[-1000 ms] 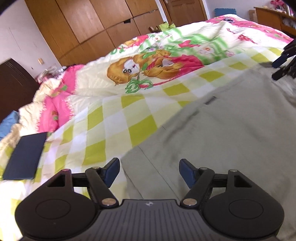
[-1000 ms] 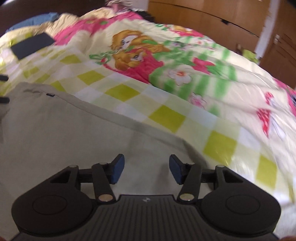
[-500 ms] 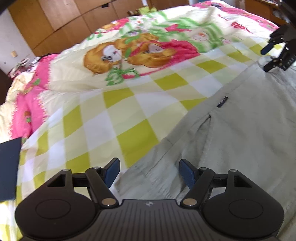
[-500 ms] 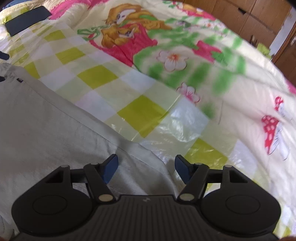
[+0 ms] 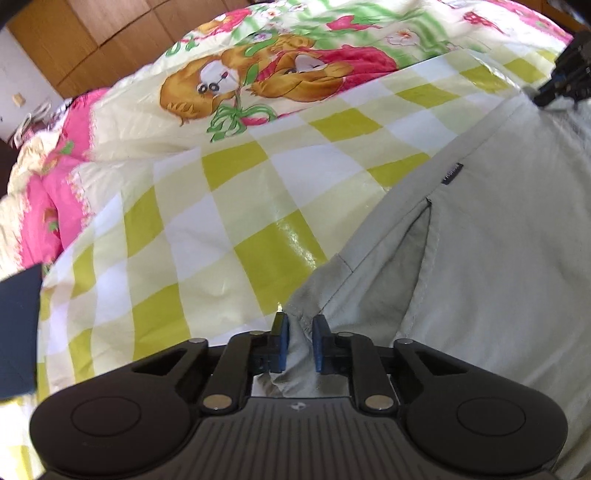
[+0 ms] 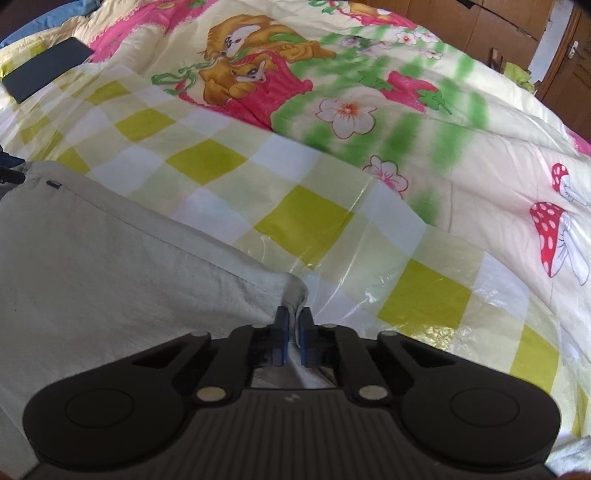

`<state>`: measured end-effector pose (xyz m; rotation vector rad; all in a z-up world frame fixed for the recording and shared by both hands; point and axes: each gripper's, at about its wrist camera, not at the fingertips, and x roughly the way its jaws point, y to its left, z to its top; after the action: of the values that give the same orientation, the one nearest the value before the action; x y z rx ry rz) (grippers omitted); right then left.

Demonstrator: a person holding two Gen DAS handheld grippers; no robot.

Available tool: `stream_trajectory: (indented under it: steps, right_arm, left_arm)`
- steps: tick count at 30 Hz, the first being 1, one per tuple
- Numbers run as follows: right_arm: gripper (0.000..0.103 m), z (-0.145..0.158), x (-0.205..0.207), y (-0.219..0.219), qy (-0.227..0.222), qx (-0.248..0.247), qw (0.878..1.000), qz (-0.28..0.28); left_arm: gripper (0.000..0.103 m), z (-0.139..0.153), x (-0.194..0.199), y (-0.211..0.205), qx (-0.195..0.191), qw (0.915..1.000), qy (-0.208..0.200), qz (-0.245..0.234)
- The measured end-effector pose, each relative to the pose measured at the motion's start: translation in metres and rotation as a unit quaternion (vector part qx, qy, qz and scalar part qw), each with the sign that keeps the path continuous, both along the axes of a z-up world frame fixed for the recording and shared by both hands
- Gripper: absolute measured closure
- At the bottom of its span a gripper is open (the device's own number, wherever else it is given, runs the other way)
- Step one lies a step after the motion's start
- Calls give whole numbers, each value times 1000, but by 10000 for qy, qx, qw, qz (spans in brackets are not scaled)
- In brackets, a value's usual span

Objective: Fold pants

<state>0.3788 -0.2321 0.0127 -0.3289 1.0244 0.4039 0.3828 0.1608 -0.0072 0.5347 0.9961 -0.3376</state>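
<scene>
Left wrist view: dark flat item [image 5: 18, 332] cut off at 9 o'clock on the bedspread [image 5: 229, 206], which carries green-and-white checks and a bear print [image 5: 207, 92] toward 11 o'clock. Wooden wardrobe [image 5: 110, 33] at 11, behind the bed. Left gripper [image 5: 299, 323] at 6 o'clock, jaws closing, blue pads pressing a bunched corner of the pants [image 5: 498, 277]. Pale beige cloth spreads from 6 out to 3 o'clock. Only this view shows the open pocket slit [image 5: 417, 254] and the small dark label [image 5: 452, 172] up close, about 2 o'clock from the grip. Right gripper [image 5: 554, 88] shows as a dark shape at 2 o'clock on the far edge of the cloth; its jaws unreadable here.

Right wrist view: the same dark flat item [image 6: 44, 74] whole, at 10 o'clock. Pants [image 6: 110, 266] fill 7 to 9 o'clock, the label [image 6: 53, 183] tiny at 9. Right gripper [image 6: 294, 325] at 6 o'clock, pads drawn nearly together, clamped on a thin corner of the pants. Only this view shows the mushroom print [image 6: 550, 236] at 3 o'clock and a wooden door [image 6: 569, 62] at 1.
</scene>
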Motion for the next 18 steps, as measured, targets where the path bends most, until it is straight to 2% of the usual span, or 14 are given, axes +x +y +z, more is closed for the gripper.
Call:
stream_trajectory:
  steps: [5, 9, 13, 18]
  right_arm:
    - [99, 21, -21, 2, -358, -14, 9994, 4]
    - [99, 57, -48, -2, -734, 241, 9970, -74]
    - [99, 98, -102, -10, -1122, 520, 9923, -83]
    - [99, 126, -187, -18, -1338, 654, 9888, -123]
  left_arm:
    - [81, 10, -12, -2, 72, 9996, -271, 2]
    - [81, 39, -33, 4, -46, 9981, -619, 15]
    - [82, 79, -83, 8, -281, 9945, -1005, -107]
    - [86, 107, -162, 11, -395, 9905, -1292, -267]
